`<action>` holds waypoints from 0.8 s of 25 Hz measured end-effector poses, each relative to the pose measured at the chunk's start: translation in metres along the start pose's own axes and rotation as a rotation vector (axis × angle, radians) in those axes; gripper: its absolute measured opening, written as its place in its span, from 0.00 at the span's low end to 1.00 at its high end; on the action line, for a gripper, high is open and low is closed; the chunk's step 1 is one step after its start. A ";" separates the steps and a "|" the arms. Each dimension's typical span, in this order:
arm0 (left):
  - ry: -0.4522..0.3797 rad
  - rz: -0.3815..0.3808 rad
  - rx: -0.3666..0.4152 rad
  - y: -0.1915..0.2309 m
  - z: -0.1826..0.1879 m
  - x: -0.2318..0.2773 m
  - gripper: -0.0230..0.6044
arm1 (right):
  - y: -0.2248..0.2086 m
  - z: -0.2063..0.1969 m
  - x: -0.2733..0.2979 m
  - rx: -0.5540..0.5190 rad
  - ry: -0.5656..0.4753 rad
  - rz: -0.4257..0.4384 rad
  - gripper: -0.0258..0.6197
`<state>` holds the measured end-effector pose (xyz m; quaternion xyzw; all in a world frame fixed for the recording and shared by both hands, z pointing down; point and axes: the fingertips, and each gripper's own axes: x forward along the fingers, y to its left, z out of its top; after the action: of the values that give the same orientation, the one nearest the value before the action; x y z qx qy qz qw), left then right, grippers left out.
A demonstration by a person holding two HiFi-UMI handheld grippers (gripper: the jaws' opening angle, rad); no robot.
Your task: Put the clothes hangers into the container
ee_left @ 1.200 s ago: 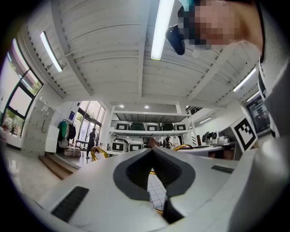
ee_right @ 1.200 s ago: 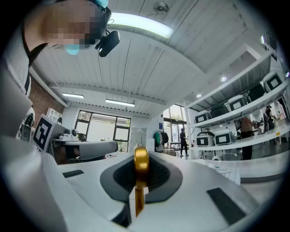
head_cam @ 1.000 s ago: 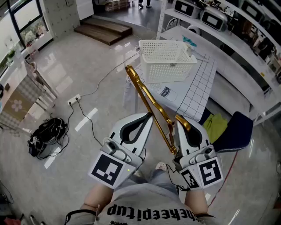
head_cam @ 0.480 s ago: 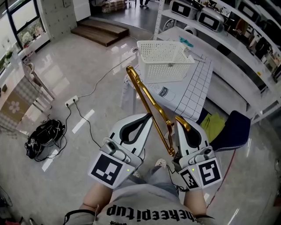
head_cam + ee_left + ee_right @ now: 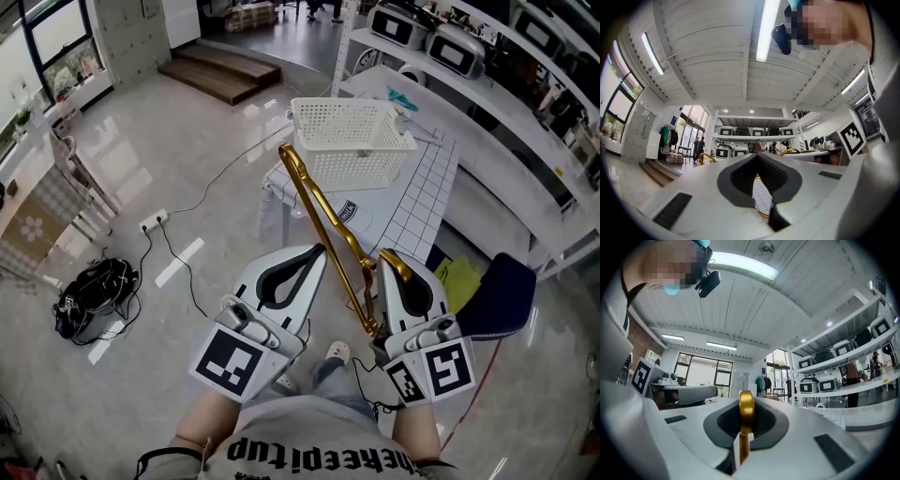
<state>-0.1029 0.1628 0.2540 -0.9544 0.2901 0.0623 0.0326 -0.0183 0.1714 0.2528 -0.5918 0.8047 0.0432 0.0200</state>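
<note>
Left tool (image 5: 315, 253): jaws together at the tips, nothing clamped. Through the slot behind the tips, only a strip of grid pattern and a sliver of gold show.

Right tool (image 5: 746, 401): clamped on the hook of the gold hanger (image 5: 322, 217). In the head view the hanger's near end is cut off behind this tool. Its long bar slants up and away between both tools, held in the air.

White perforated basket (image 5: 352, 141): stands on the gridded surface (image 5: 427, 202), beyond the hanger's far tip. Only its bare walls are discernible.

A blue chair (image 5: 497, 286) and a yellow-green cloth (image 5: 457, 267) lie right. A black bag (image 5: 89, 298) lies on the floor left. The far shelves (image 5: 487, 84) are crowded, and the items on them cannot be made out.
</note>
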 end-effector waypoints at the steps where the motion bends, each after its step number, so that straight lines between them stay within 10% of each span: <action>1: 0.001 0.003 0.002 0.001 0.000 0.005 0.07 | -0.005 0.000 0.003 0.001 -0.001 0.004 0.06; 20: 0.018 0.106 0.017 0.010 -0.011 0.127 0.07 | -0.120 -0.002 0.056 0.023 -0.017 0.121 0.06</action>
<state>-0.0028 0.0839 0.2471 -0.9379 0.3410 0.0527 0.0348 0.0798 0.0822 0.2442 -0.5412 0.8394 0.0401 0.0309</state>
